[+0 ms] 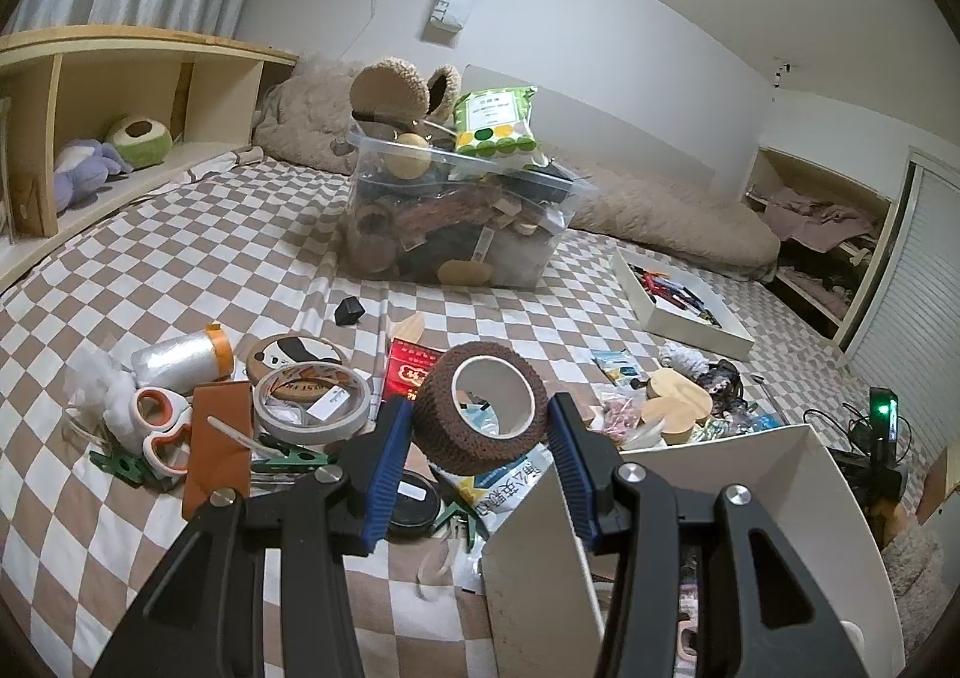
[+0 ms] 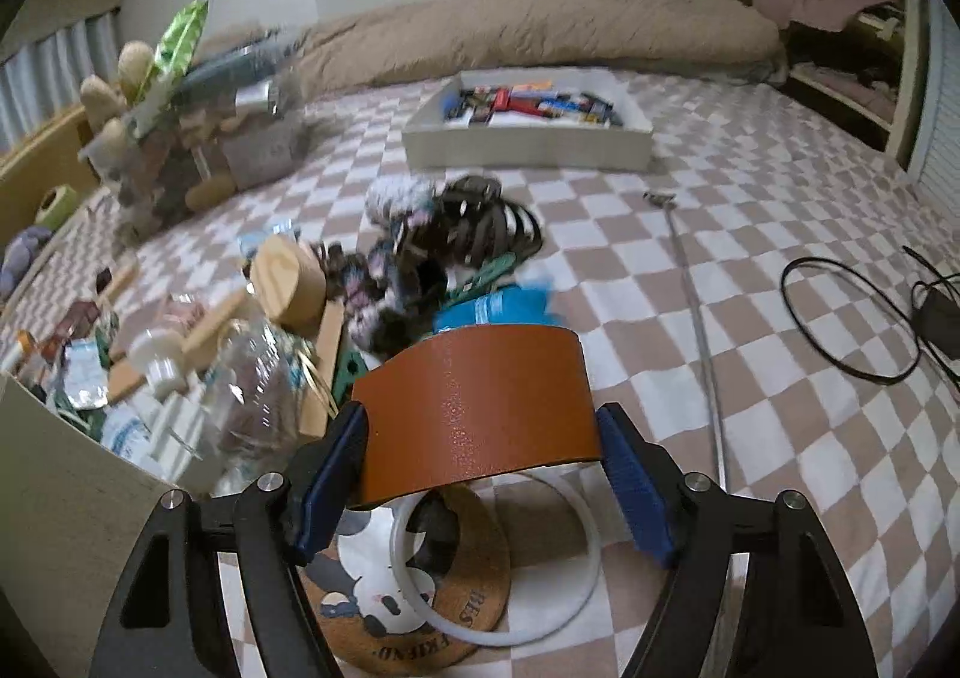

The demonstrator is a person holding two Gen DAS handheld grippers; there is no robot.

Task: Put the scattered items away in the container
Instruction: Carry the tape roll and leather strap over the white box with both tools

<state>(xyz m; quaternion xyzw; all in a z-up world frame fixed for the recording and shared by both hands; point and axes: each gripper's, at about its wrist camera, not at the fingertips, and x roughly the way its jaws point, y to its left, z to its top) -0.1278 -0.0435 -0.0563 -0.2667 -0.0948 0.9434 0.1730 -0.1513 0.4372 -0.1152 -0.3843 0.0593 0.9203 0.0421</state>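
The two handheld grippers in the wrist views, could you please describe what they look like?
Both look alike. The left gripper has black, angular linkage arms with triangular cut-outs, joined by round silver pivot bolts, and two fingers faced with ribbed blue pads. The right gripper shows the same black linkage, silver bolts and ribbed blue pads. No cables, printed markings, hands or sleeves are visible on either.

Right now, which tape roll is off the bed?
The brown woven-textured roll, held up between the left gripper pads; the white tape roll lies flat among the clutter.
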